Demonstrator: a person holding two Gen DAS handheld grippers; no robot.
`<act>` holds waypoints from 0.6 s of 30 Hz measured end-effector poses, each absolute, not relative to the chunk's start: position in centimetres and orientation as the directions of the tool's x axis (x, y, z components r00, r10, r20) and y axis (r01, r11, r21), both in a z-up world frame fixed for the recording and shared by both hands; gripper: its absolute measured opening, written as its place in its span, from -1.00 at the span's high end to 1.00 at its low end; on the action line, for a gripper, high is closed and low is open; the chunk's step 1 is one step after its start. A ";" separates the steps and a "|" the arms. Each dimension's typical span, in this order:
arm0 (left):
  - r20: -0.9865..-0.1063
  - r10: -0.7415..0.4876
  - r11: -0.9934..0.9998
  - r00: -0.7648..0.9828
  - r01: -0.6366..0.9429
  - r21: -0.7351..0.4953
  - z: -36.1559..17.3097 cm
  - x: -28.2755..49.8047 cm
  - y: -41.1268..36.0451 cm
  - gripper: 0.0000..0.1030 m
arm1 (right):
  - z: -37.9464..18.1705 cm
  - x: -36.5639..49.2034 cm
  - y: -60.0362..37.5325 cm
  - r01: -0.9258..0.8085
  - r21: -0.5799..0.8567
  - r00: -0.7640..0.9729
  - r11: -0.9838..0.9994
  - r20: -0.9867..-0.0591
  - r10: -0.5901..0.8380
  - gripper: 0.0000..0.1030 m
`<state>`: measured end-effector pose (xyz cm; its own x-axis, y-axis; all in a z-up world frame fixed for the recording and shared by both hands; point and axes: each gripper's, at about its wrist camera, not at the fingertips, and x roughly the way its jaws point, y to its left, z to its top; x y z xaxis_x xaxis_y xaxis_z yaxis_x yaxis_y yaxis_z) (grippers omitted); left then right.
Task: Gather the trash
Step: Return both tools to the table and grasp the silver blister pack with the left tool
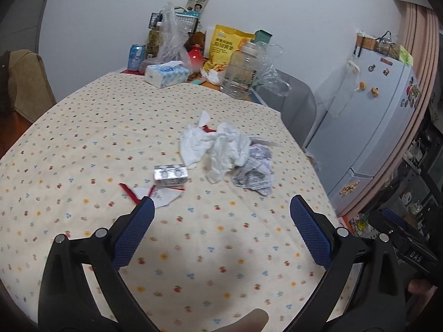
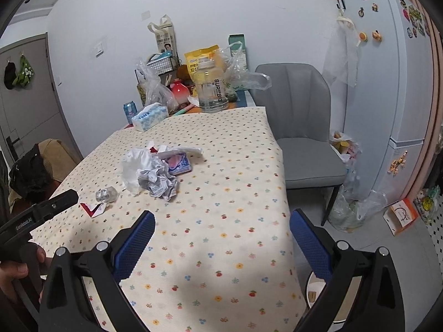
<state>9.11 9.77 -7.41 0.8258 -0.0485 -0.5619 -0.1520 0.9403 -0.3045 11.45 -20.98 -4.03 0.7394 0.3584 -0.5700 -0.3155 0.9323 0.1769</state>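
Observation:
Trash lies on the flower-print tablecloth (image 1: 83, 144): crumpled white tissues (image 1: 218, 146), a crumpled printed paper (image 1: 254, 174), a silver blister pack (image 1: 170, 175) and a torn red-and-white wrapper (image 1: 155, 195). My left gripper (image 1: 221, 213) is open and empty, hovering just short of the wrapper. In the right wrist view my right gripper (image 2: 221, 227) is open and empty above the table's near right part, with the tissues (image 2: 138, 166), printed paper (image 2: 160, 184), a pink-blue packet (image 2: 180, 163), blister pack (image 2: 105, 193) and wrapper (image 2: 94, 209) ahead to the left.
At the table's far end stand a tissue box (image 1: 166, 73), a large clear bottle (image 1: 241, 72), a yellow snack bag (image 1: 227, 47), a can (image 1: 136, 56) and plastic bags. A grey chair (image 2: 301, 127), a fridge (image 2: 387, 83) and a round bin (image 2: 324, 290) are right of the table.

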 end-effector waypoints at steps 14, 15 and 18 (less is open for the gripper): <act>-0.605 -0.036 0.917 0.796 -0.214 -0.337 -10.0 11.6 14.2 -0.73 | -5.1 12.9 -18.3 -0.375 0.191 0.668 0.907 -0.622 0.407 -0.70; -0.608 -0.036 0.918 0.793 -0.214 -0.334 -10.1 11.9 14.2 -0.70 | -5.2 13.1 -18.2 -0.375 0.191 0.666 0.907 -0.626 0.407 -0.69; -0.618 -0.034 0.919 0.785 -0.218 -0.328 -10.3 13.2 14.5 -0.60 | -5.5 13.6 -17.9 -0.380 0.194 0.655 0.905 -0.634 0.411 -0.67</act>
